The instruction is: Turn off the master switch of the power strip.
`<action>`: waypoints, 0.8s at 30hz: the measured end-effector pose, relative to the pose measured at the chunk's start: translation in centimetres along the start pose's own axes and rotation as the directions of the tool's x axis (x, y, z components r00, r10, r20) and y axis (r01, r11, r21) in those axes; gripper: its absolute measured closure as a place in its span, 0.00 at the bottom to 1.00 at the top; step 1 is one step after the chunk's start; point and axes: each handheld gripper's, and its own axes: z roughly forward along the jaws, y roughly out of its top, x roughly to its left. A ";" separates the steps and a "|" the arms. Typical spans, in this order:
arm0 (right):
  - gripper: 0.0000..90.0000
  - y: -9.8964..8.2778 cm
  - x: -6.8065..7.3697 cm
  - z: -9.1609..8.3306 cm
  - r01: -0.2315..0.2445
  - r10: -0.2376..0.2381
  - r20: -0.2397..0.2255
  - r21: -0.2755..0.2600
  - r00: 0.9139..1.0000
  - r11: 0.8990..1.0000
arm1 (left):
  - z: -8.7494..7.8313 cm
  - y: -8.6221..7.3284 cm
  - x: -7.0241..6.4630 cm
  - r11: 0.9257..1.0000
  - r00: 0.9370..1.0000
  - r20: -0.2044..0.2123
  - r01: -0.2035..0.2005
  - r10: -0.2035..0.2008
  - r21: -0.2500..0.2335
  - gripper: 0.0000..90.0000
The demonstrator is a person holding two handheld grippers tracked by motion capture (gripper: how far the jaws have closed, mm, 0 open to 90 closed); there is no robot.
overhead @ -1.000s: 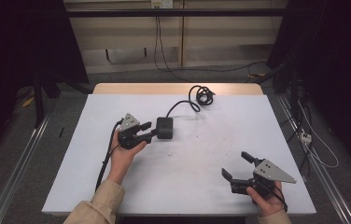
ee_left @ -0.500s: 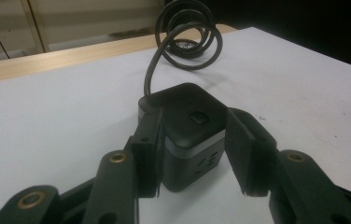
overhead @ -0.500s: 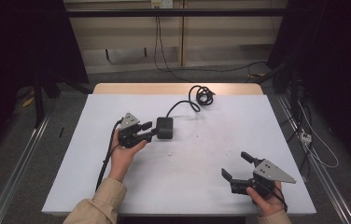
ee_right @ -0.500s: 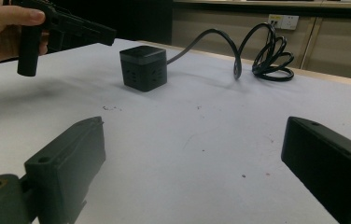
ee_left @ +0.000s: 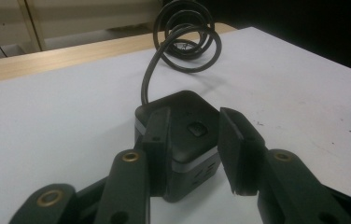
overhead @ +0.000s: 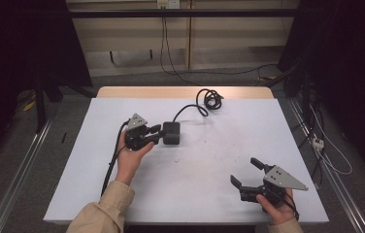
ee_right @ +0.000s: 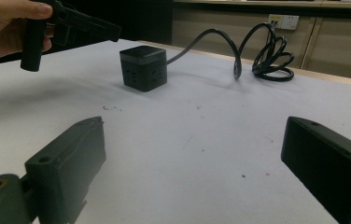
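Observation:
A black cube-shaped power socket (overhead: pixel 171 133) sits on the white table (overhead: pixel 195 204), left of the middle. Its black cable runs back to a coil (overhead: pixel 210 99) near the far edge. My left gripper (overhead: pixel 157 132) is open, its jaws level with the cube's near side. In the left gripper view the cube (ee_left: pixel 190 100) and its top button show between the two jaws of that gripper (ee_left: pixel 194 114). My right gripper (overhead: pixel 245 171) is wide open near the front right, holding nothing. In the right gripper view the cube (ee_right: pixel 143 67) and coil (ee_right: pixel 267 51) lie far beyond that gripper (ee_right: pixel 194 140).
A wooden strip (overhead: pixel 185 92) borders the table's far edge. Loose cables (overhead: pixel 316 141) lie on the floor to the right, and metal rails (overhead: pixel 20 174) run along both sides. The left hand (ee_right: pixel 5 23) appears at the top left of the right gripper view.

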 end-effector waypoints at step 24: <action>0.07 0.1 0.0 -0.1 -0.003 0.003 -0.001 -0.002 1.000 1.000 | 0.8 1.0 0.0 1.000 1.000 0.012 0.010 -0.011 0.022 0.88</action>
